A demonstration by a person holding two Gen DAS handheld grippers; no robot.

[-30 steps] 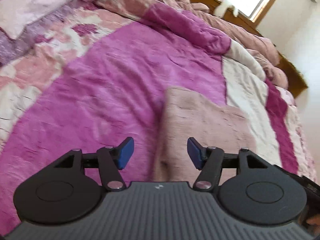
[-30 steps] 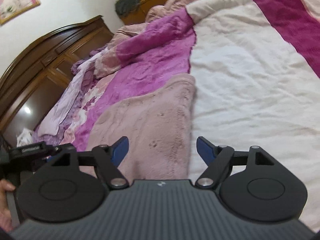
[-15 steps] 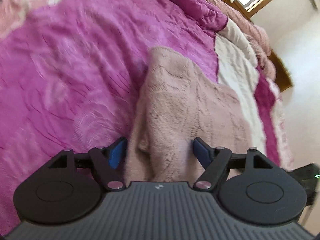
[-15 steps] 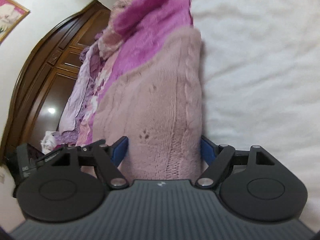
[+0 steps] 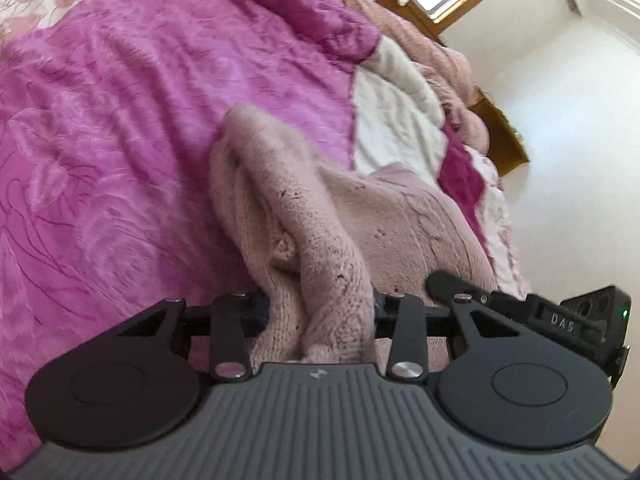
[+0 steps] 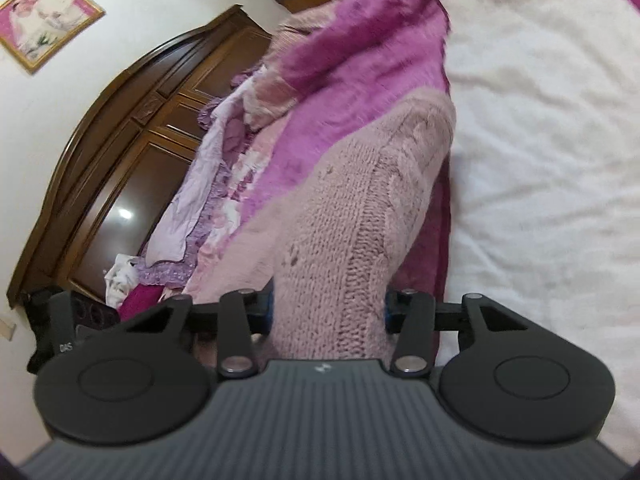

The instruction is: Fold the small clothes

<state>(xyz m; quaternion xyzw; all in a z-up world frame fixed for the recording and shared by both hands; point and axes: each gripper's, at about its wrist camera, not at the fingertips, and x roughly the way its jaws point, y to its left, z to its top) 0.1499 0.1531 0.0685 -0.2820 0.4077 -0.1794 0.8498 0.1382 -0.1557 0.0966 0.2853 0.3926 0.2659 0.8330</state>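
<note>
Both the left tongs point(image 5: 320, 312) and the right tongs point(image 6: 328, 312) are closing on the bunched pale pink knitted sweater point(image 5: 328, 240), which hides their blue pads almost fully.

the right gripper point(image 6: 328, 312), black with blue pads, is closing its jaws on a bunched edge of the pale pink cable-knit sweater point(image 6: 360, 216), which fills the gap between them and rises away from the camera in a lifted ridge. under it lies a magenta plush blanket point(image 6: 352, 60), with a cream-white fleecy blanket point(image 6: 552, 160) to the right. at left stand a dark brown carved wooden headboard point(image 6: 120, 140), lilac frilled pillows point(image 6: 196, 200), and a gold-framed pink picture point(image 6: 44, 16) on the white wall. the other black gripper's body point(image 6: 60, 332) shows at the lower left.
</note>
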